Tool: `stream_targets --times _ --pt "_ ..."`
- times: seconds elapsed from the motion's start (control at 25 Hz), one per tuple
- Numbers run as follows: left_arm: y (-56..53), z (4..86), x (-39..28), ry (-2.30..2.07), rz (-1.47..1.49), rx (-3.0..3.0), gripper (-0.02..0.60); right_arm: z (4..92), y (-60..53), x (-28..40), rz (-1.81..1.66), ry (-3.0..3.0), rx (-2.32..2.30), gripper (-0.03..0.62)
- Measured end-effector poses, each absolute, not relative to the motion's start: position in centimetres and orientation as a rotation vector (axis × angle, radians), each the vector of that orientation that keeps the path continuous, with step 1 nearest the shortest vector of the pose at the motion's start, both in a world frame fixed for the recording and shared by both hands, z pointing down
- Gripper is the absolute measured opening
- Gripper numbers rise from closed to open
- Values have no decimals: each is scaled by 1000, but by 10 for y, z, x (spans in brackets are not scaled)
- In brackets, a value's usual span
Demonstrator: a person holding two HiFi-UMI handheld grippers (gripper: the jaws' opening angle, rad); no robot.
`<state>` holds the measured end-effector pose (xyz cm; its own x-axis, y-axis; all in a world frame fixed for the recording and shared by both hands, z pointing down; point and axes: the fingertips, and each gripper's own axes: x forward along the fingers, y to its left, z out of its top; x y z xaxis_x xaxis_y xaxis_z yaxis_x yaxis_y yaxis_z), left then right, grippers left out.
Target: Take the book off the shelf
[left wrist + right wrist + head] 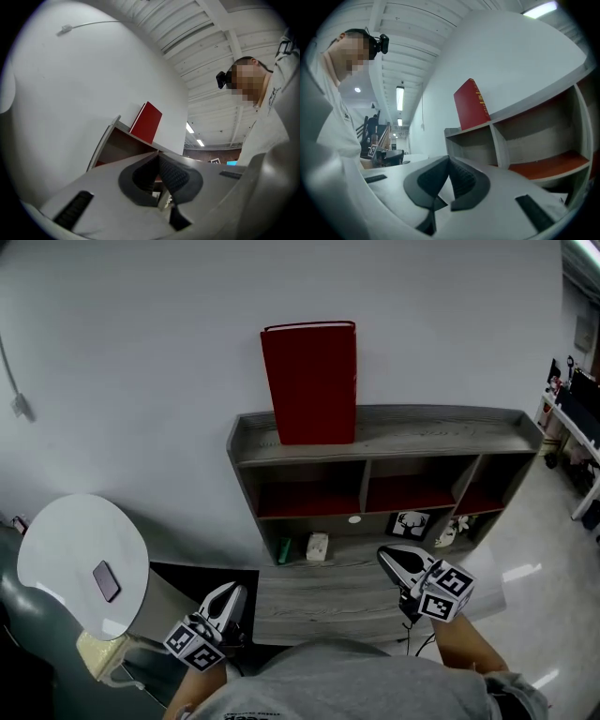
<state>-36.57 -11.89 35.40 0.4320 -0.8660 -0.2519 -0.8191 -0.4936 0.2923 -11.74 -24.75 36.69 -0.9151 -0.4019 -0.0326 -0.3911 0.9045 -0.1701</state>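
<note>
One tall red hardcover book point(309, 381) stands upright atop the grey wooden shelf unit point(441, 435), towards its left end. Before the shelf, the left gripper point(228, 599) and right gripper point(392, 560) are both closed and empty. The book looks stiff and weighty, probably best gripped by its side edges.

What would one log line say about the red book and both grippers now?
red book: upright on top of shelf | left gripper: shut, empty | right gripper: shut, empty | stage: book untouched
</note>
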Motion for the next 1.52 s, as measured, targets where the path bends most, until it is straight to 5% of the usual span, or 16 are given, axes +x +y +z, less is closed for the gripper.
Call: stream_targets --times 0.68,0.84,1.2,1.4,1.52 --pt "-302 201 -363 -1628 -389 2714 12 381 -339 -124 -215 3115 -308 35" --pt "-333 158 -368 -1540 -393 2815 147 379 -346 -129 -210 3105 -362 35" --pt "-401 114 -379 -1399 -241 2914 269 373 -353 -127 -224 3063 -521 35" --pt "-437 114 -371 -1273 -125 2920 396 373 -354 -127 -234 3053 -552 35" --pt "-452 117 -368 -1221 -72 2924 410 373 -354 -124 -234 3045 -559 35"
